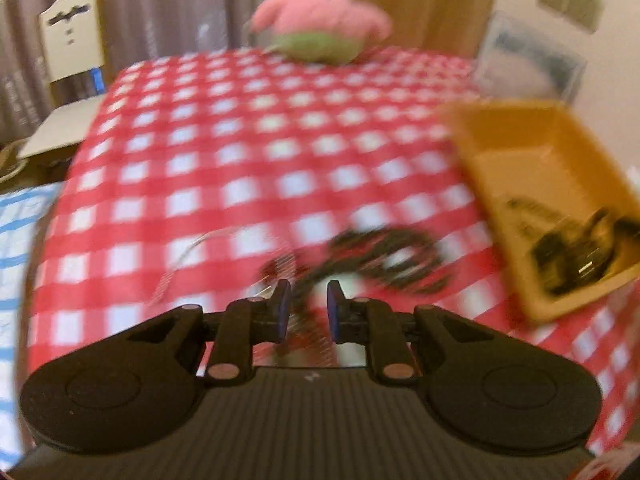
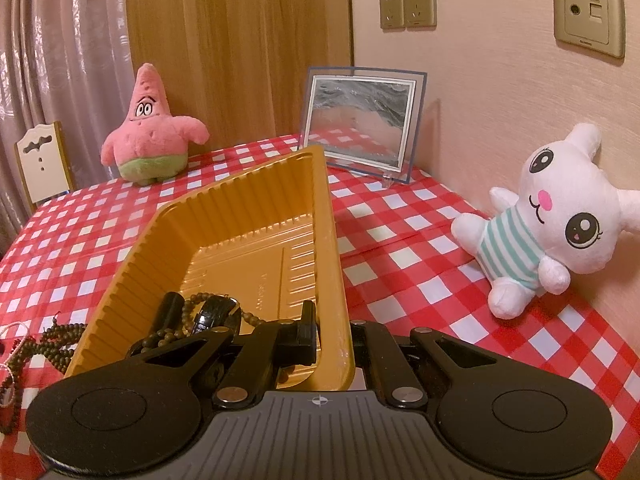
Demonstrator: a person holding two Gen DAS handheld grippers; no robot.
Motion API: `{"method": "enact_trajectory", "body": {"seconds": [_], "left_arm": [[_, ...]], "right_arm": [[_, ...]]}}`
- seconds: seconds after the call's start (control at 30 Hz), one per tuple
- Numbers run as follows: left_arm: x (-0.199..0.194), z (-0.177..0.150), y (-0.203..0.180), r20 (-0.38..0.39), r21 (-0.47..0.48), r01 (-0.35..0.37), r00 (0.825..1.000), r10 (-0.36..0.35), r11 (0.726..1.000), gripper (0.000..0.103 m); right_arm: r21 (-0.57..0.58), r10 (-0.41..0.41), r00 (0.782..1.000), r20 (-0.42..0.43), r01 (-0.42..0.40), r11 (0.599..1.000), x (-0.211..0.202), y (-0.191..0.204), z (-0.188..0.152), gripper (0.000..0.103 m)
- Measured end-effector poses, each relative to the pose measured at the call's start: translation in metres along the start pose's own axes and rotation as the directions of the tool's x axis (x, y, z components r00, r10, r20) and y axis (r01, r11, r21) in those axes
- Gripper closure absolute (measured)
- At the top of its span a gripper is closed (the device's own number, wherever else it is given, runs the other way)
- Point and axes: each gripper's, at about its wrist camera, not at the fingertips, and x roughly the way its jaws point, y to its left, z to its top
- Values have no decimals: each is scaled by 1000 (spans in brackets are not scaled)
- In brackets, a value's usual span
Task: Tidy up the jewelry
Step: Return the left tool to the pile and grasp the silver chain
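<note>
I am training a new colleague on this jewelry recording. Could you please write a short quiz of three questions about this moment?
1. True or false: the right gripper is clamped on the yellow tray's wall.
2. Where does the dark bead necklace near the left gripper lie: A in the tray, B on the checkered tablecloth?
3. Which plush toy leans against the wall?

Key: 1 true; 2 B; 3 the white plush.
</note>
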Motion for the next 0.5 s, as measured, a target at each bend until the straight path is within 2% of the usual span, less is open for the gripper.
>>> {"method": "enact_trajectory", "body": {"seconds": [0.1, 0.23, 0.43, 0.5], "left_arm": [[5, -8, 16, -31, -43, -33, 999, 32, 999, 87], [15, -9, 23, -52, -93, -39, 998, 34, 995, 87], [20, -9, 18, -58, -54, -43, 998, 39, 998, 90], [22, -10, 19, -60, -42, -43, 997, 41, 998, 99]], "right_arm": [[0, -3, 1000, -3, 3, 1000, 2, -1, 1, 99], [-2, -11, 1000, -6, 11, 1000, 3, 0, 1, 99], [-2, -14, 1000, -6, 14, 1000, 3, 0, 1, 99], [-4, -14, 1000, -6, 14, 1000, 3, 0, 1, 99]]}}
